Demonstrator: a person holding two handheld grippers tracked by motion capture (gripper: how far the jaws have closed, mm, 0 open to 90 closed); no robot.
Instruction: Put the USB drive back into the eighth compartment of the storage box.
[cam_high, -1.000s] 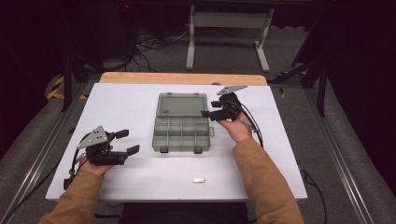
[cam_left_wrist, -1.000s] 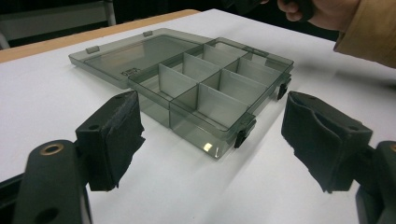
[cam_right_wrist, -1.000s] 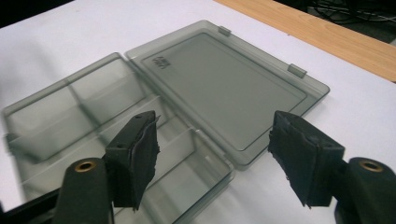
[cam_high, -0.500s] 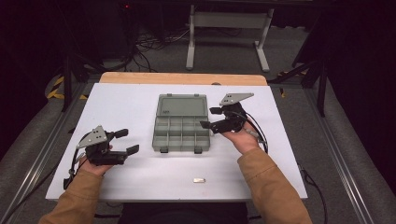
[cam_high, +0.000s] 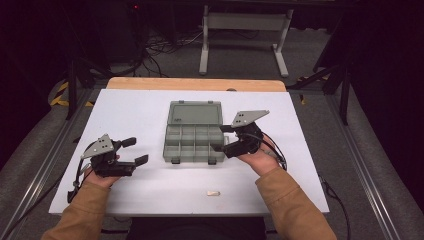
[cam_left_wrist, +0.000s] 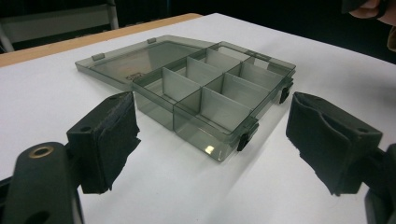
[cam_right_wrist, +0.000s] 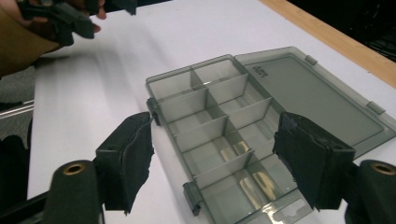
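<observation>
1. The organiser box (cam_high: 194, 134) lies open at the middle of the white bench (cam_high: 140, 110): its divided tray is nearer the person and its lid (cam_high: 195, 111) is folded flat toward 12 o'clock. Every compartment that can be seen looks empty.

2. It is thin, smoky translucent plastic, so probably light and fairly stiff, yet likely to flex or crack if pinched hard (the dividers look thinnest). The smooth walls may slip between padded faces.

3. The best hold is likely an outer tray wall or a corner, taken across its thickness. The two dark latches (cam_left_wrist: 246, 136) on the front edge at 6 o'clock are small tabs, better pushed than pulled. The lid's far rim would serve for swinging it closed.

4. The left tongs (cam_high: 134, 151) hover at 9 o'clock of the box, well apart from it, spread wide and empty.

5. The right tongs (cam_high: 220, 138) sit at 3 o'clock, just over the tray's right edge, also spread and holding nothing.

6. A small pale piece (cam_high: 213, 192) lies near the bench's front edge, at 5 o'clock of the box.
</observation>
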